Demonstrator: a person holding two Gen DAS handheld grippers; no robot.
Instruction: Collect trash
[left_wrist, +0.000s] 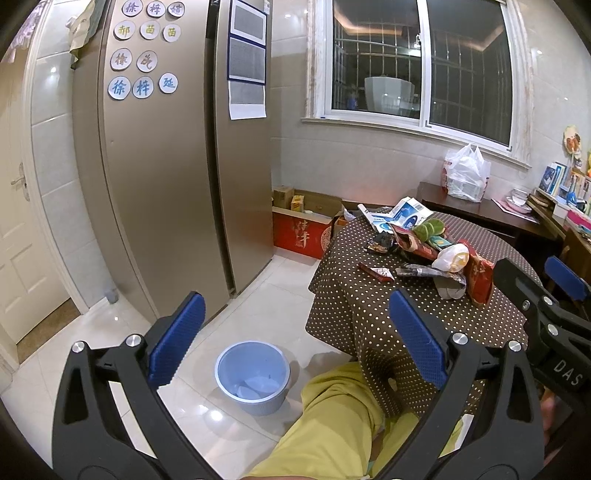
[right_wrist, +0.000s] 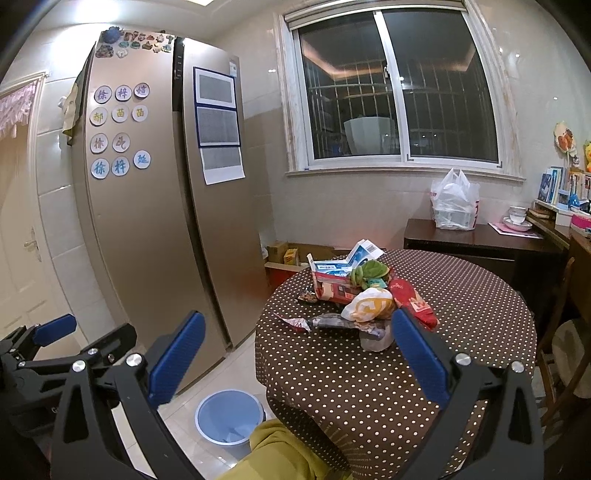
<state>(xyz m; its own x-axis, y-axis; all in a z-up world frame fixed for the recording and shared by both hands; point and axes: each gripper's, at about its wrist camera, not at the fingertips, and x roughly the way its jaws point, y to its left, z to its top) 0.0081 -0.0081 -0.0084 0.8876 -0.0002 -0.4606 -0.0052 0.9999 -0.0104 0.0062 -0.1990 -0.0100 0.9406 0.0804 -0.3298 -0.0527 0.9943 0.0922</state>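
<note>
A pile of trash (right_wrist: 365, 295) lies on a round table with a brown dotted cloth (right_wrist: 443, 350): wrappers, a red packet, a crumpled white-and-yellow bag (right_wrist: 369, 304), blue-white cartons and a green item. It also shows in the left wrist view (left_wrist: 424, 243). A blue bin (left_wrist: 253, 371) with some paper inside stands on the floor left of the table; it also shows in the right wrist view (right_wrist: 229, 417). My left gripper (left_wrist: 295, 339) is open and empty above the bin. My right gripper (right_wrist: 295, 354) is open and empty, short of the pile.
A tall gold fridge (left_wrist: 166, 166) stands left of the table. Cardboard and red boxes (left_wrist: 299, 229) sit by the wall. A dark side table (right_wrist: 480, 240) with a white plastic bag (right_wrist: 454, 201) is behind. A wooden chair (right_wrist: 565, 332) is on the right. My yellow-clad leg (left_wrist: 332, 417) is below.
</note>
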